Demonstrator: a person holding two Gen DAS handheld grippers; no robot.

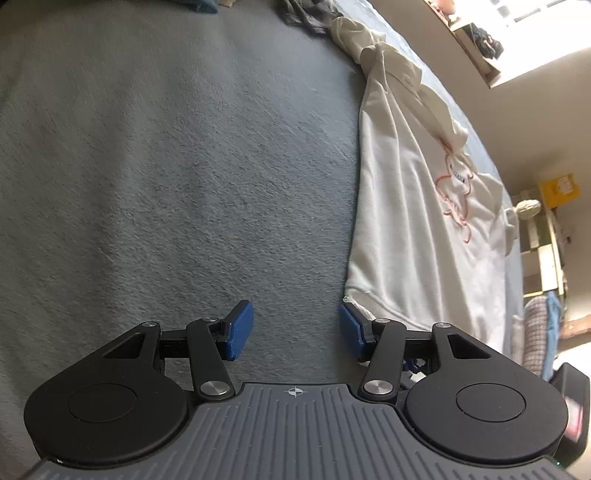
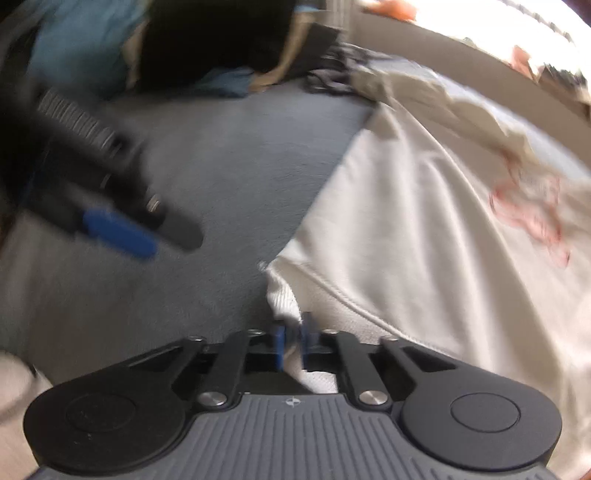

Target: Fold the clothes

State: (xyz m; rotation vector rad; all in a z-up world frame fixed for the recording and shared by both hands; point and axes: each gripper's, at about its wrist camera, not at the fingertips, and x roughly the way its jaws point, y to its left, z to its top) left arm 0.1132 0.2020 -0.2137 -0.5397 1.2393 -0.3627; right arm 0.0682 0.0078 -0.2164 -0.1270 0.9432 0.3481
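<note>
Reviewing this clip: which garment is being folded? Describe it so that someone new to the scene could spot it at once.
Start from the grey blanket that covers the bed. Along its right side lies a cream sweatshirt, its hem corner pinched in the right gripper. A pink outline drawing on its front sets it apart from the dark crumpled clothes at the far end.

No readable text; the yellow sign point(image 1: 559, 189) seems too blurred

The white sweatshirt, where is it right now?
The white sweatshirt lies on the grey blanket, right of the open left gripper; the right gripper pinches its ribbed corner.
</note>
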